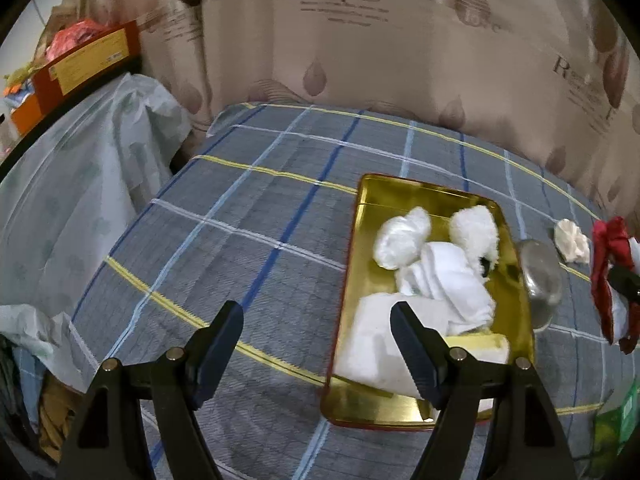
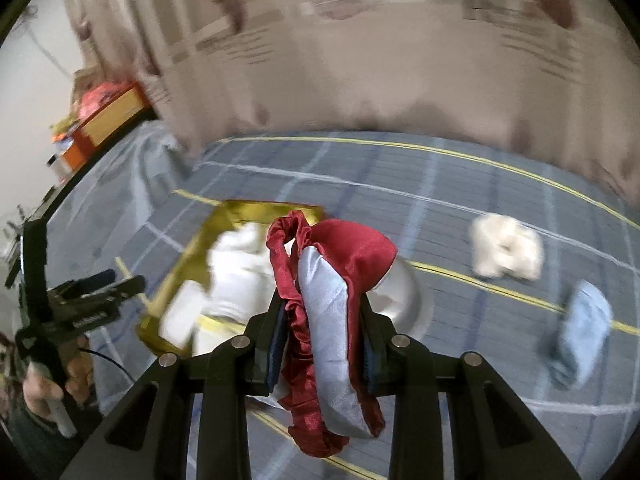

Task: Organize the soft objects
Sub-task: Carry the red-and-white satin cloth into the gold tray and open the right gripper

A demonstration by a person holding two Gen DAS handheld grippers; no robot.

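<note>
Squeezed almost shut, the right gripper (image 2: 325, 332) pinches a soft red and pale blue cloth thing (image 2: 332, 320) between its two pads. That cloth sticks up above the pads and hangs down below them, in the middle of the right wrist view. In the left wrist view the same cloth shows at the far right edge.

Over on the other side, the left gripper (image 1: 318, 340) is wide open and holds nothing. One of its fingers (image 1: 412, 354) sits in front of the gold tray (image 1: 360, 400), low in that view; I cannot tell if it touches anything.

Inside the gold tray are soft white things: a fluffy ball (image 1: 402, 238), a furry white piece (image 1: 476, 232), and folded white cloths (image 1: 440, 280) (all piled close together). A clear glass (image 1: 540, 280) lies just beside the tray's right side.

On the checked blanket (image 1: 240, 240), right of the tray, rests a small cream fluffy piece (image 2: 506, 252). A light blue cloth (image 2: 584, 332) lies lower right of it, a bit blurry. A hand (image 2: 52, 384) shows at the lower left of the right wrist view. A beige curtain (image 1: 400, 60) hangs behind the blanket.
</note>
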